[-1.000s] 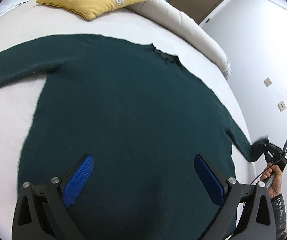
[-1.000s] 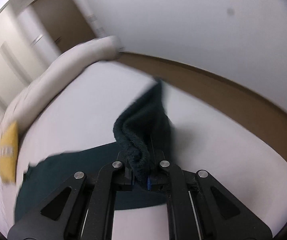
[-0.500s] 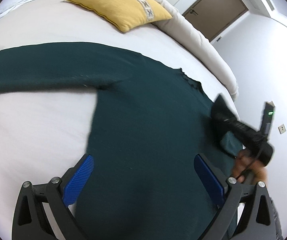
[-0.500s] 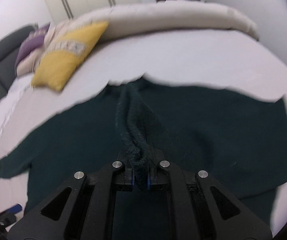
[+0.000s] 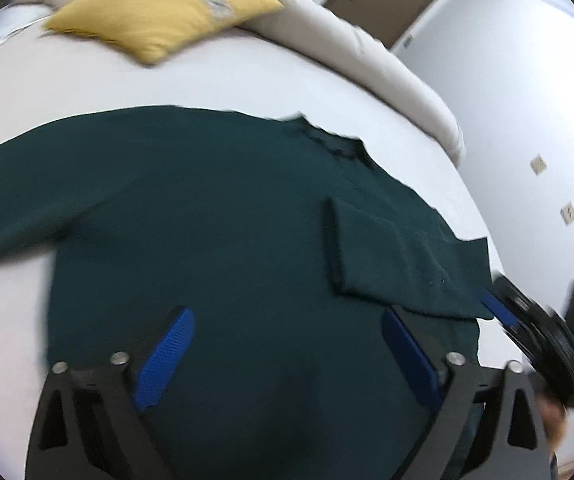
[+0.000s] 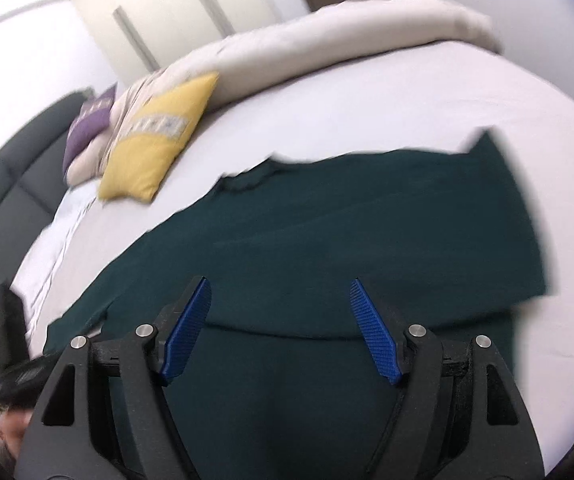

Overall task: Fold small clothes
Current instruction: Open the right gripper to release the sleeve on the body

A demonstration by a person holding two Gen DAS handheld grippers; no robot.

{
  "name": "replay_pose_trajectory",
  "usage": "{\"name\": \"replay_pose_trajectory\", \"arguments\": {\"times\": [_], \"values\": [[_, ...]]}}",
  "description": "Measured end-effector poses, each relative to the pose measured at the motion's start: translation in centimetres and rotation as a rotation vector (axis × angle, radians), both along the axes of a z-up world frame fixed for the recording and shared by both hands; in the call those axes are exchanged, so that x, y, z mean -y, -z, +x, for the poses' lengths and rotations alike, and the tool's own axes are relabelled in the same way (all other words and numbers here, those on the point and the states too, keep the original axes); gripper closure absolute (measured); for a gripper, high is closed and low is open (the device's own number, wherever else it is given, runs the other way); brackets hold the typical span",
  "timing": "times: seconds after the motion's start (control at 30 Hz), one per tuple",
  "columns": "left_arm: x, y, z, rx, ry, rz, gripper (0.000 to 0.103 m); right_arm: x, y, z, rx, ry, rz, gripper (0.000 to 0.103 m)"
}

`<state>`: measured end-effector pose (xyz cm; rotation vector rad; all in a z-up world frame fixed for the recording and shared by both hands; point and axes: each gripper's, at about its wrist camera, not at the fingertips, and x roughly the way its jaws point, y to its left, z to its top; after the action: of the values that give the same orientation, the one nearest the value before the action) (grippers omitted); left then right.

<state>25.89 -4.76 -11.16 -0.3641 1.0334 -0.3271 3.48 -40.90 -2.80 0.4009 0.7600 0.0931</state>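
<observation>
1. The dark green sweater point(image 5: 215, 216) lies flat on the white bed point(image 5: 215, 76), neck toward the yellow pillow point(image 5: 159, 8). One sleeve point(image 5: 399, 252) is folded across the chest; the other sleeve point(image 5: 19, 200) lies spread out to the side.
2. It looks like a soft, light knit that will drape and drag, so it is best pinched at a cuff, hem corner or shoulder edge.
3. The left tongs point(image 5: 287, 360) hang tilted down over the lower body, wide apart but closing a little, with nothing between them.
4. The right tongs point(image 6: 281, 332) are opening above the fabric, also tilted down, with nothing gripped.
</observation>
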Motion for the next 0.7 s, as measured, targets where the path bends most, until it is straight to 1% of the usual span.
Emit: {"name": "replay_pose_trajectory", "arguments": {"times": [0.07, 0.1, 0.17, 0.23, 0.3, 0.33, 0.37, 0.4, 0.43, 0.5, 0.6, 0.7], "values": [[2.6, 0.8, 2.2, -0.016, 0.029, 0.042, 0.025, 3.1, -0.4, -1.5, 0.004, 0.045, -0.001, 0.032], [3.9, 1.3, 3.2, -0.025, 0.040, 0.071, 0.029, 4.5, -0.4, -2.3, 0.004, 0.067, 0.006, 0.032], [5.7, 2.4, 5.1, -0.053, 0.050, 0.113, 0.044, 7.5, -0.4, -3.9, 0.002, 0.120, 0.023, 0.032], [7.1, 2.8, 6.4, -0.041, 0.039, 0.158, 0.044, 10.0, -0.2, -5.2, 0.008, 0.164, 0.033, 0.032], [8.1, 2.6, 7.0, -0.028, 0.044, 0.199, 0.059, 11.6, 0.7, -5.2, 0.009, 0.198, 0.049, 0.032], [8.4, 2.5, 7.0, -0.026, 0.050, 0.201, 0.078, 12.7, 1.0, -5.4, 0.008, 0.219, 0.060, 0.032], [8.7, 2.4, 7.0, -0.026, 0.059, 0.207, 0.084, 13.4, 1.6, -5.5, 0.004, 0.233, 0.067, 0.032], [8.9, 2.1, 7.0, -0.010, 0.062, 0.230, 0.088, 13.7, 2.0, -5.2, 0.000, 0.244, 0.073, 0.032], [9.2, 1.9, 6.8, 0.006, 0.077, 0.239, 0.095, 14.1, 2.5, -5.0, -0.004, 0.254, 0.082, 0.032], [9.1, 1.4, 6.5, 0.024, 0.083, 0.241, 0.095, 14.5, 3.4, -4.4, -0.012, 0.266, 0.103, 0.032], [8.2, 0.0, 6.1, 0.061, 0.073, 0.212, 0.095, 14.5, 3.9, -4.1, -0.012, 0.270, 0.107, 0.032], [7.0, -1.4, 5.8, 0.111, 0.054, 0.224, 0.096, 14.7, 4.1, -3.4, -0.018, 0.278, 0.112, 0.032]]}}
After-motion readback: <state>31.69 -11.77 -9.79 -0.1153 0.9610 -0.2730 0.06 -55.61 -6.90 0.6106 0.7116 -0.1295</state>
